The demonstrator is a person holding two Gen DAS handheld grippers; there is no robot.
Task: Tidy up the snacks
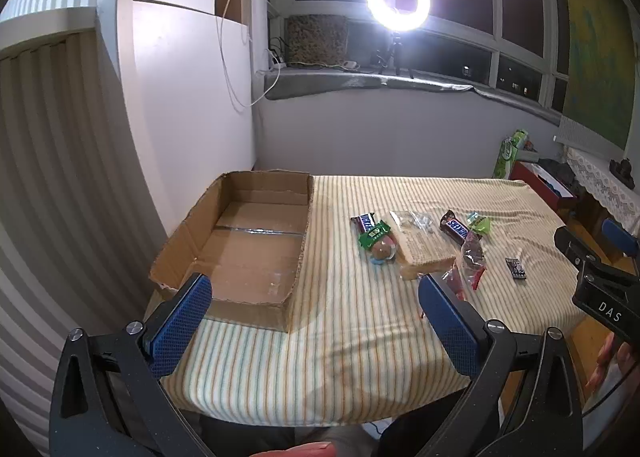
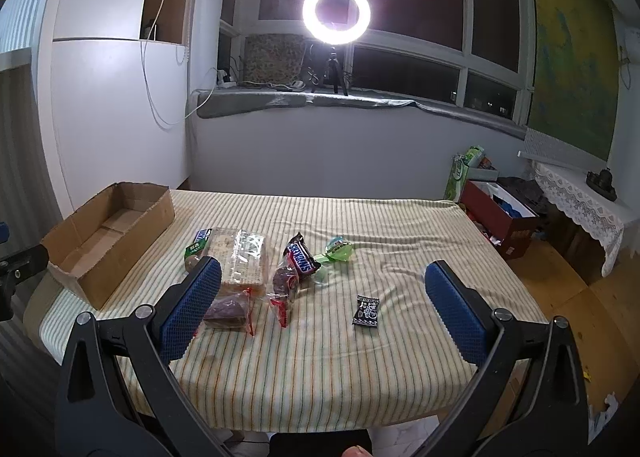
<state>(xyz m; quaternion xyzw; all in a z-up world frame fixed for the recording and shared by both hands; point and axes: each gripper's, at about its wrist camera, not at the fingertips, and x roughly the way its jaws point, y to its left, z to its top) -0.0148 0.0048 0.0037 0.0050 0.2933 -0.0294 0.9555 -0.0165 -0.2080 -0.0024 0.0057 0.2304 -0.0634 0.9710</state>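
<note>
An empty cardboard box (image 1: 244,245) sits at the left of the striped table; it also shows in the right wrist view (image 2: 108,233). Several snacks lie mid-table: a cracker pack (image 1: 420,245) (image 2: 242,257), a Snickers bar (image 1: 456,229) (image 2: 302,257), a green wrapped snack (image 1: 374,235), clear bags with dark cakes (image 2: 284,285) and a small black packet (image 1: 516,269) (image 2: 366,311). My left gripper (image 1: 316,313) is open and empty, above the near table edge between box and snacks. My right gripper (image 2: 324,301) is open and empty, before the snacks.
A ring light (image 2: 336,13) stands on the window sill behind the table. A red box (image 2: 500,217) and green carton (image 2: 464,173) sit on the floor at the right, beside a lace-covered shelf (image 2: 580,201). A white wall panel (image 1: 188,117) stands left.
</note>
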